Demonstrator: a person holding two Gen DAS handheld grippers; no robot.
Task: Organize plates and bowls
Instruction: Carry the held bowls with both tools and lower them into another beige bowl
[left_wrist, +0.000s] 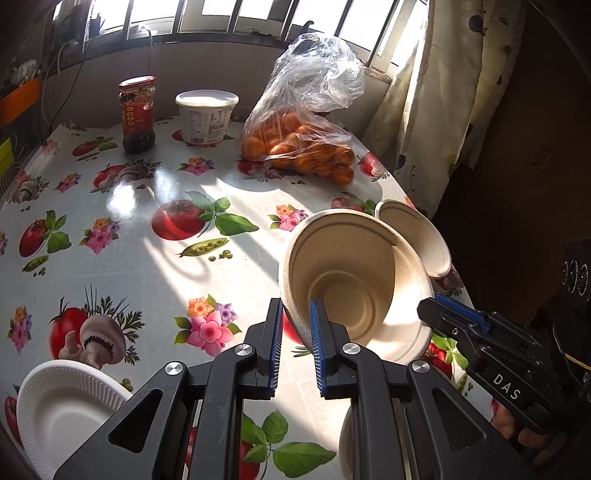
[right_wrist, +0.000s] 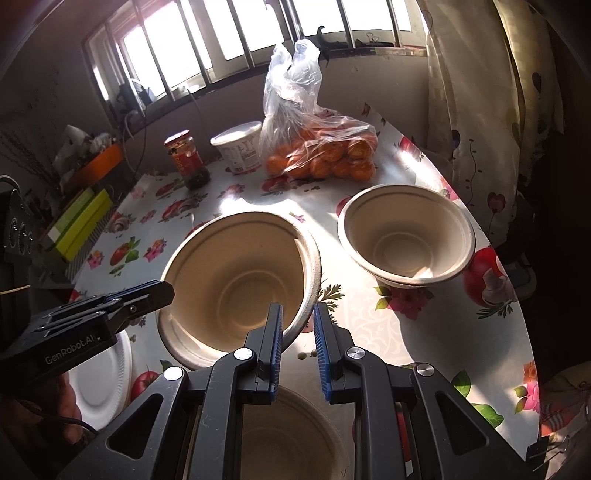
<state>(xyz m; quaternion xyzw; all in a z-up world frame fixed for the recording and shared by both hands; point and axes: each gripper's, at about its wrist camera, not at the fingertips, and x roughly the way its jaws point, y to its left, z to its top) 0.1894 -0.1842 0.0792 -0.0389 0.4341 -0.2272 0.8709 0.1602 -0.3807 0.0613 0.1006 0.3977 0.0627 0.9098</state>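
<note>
Beige bowl (left_wrist: 354, 280) pinched by left fingers (left_wrist: 297, 325); right fingers' (right_wrist: 298, 325) grip unclear.

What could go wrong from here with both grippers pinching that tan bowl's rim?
1. The left gripper and right gripper each straddle the tilted tan bowl at a thin rim section only; the light fibre wall could slip or buckle.
2. Swinging it right could knock the second bowl, which sits near the table edge.
3. Another bowl lies under the right gripper, the white plate beside the left.
</note>
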